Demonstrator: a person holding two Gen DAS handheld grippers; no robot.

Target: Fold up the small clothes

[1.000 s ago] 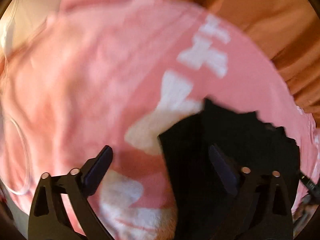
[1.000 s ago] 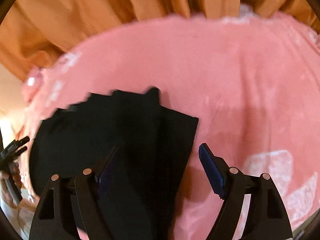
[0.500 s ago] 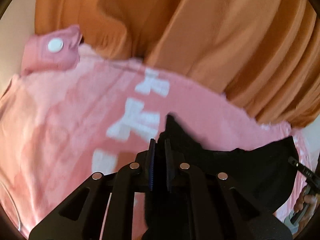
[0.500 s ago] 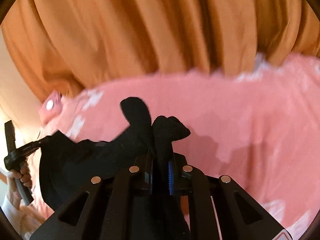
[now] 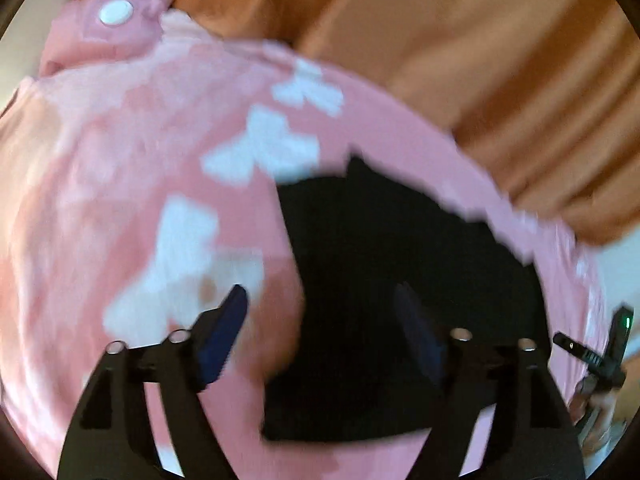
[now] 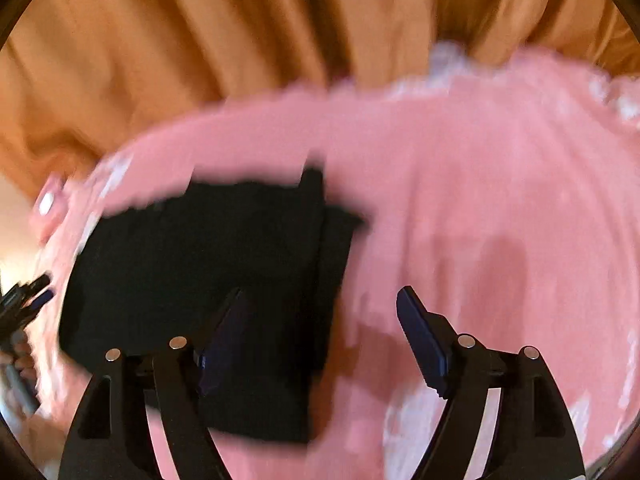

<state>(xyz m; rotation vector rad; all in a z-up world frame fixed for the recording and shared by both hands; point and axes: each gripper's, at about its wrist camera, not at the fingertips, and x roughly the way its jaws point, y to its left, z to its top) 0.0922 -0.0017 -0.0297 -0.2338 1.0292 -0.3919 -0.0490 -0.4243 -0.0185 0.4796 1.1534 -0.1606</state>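
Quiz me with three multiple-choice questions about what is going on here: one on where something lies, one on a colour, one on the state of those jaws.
1. Where does the black garment lie?
A. On the pink cloth with white patches
B. On the orange curtain
C. Hanging in the air

2. What colour is the folded fabric behind the pink cloth?
A. Green
B. Orange
C. Grey

3. How do the jaws of the left gripper and the right gripper stand?
A. Both shut on the garment
B. One open, one shut
C. Both open, holding nothing

Answers: 1 A, the garment rests flat on the pink cloth. 2 B, orange folds fill the background. 3 C, each view shows a wide gap between the jaws.
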